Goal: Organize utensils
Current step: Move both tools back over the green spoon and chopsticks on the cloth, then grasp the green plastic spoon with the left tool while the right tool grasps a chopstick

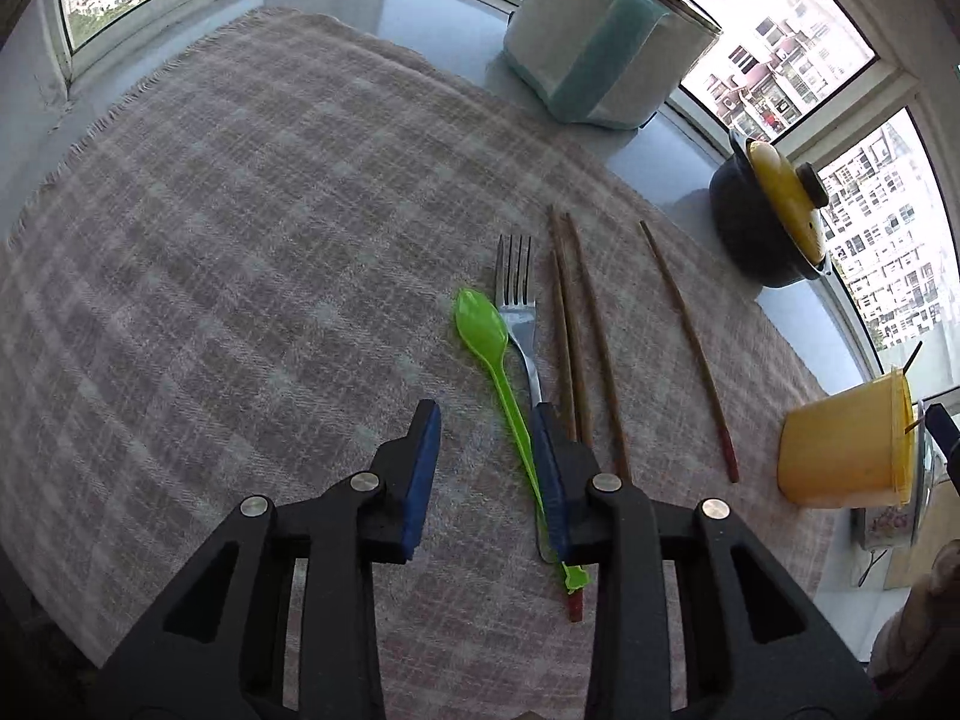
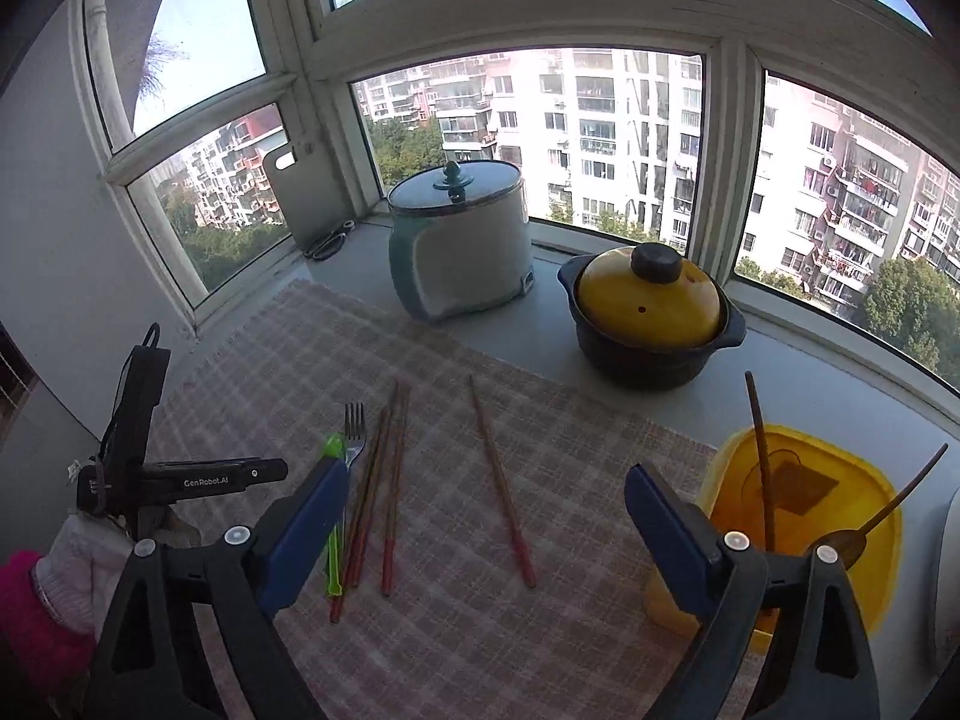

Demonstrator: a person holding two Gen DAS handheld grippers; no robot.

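Left tool (image 1: 486, 474) is hanging half-open over the green spoon (image 1: 480, 324), not gripping yet; right tool (image 2: 486, 516) is gaping wide, empty. Spoon's lying against the fork (image 1: 516, 300) on the cloth, so it's risking snagging both.

- I see a green plastic spoon (image 1: 480, 324) lying flat beside a metal fork (image 1: 516, 300).
- Three chopsticks (image 1: 576, 324) lie alongside; a fourth chopstick (image 1: 690, 348) lies apart.
- Yellow tub (image 2: 864, 480) holds two sticks.
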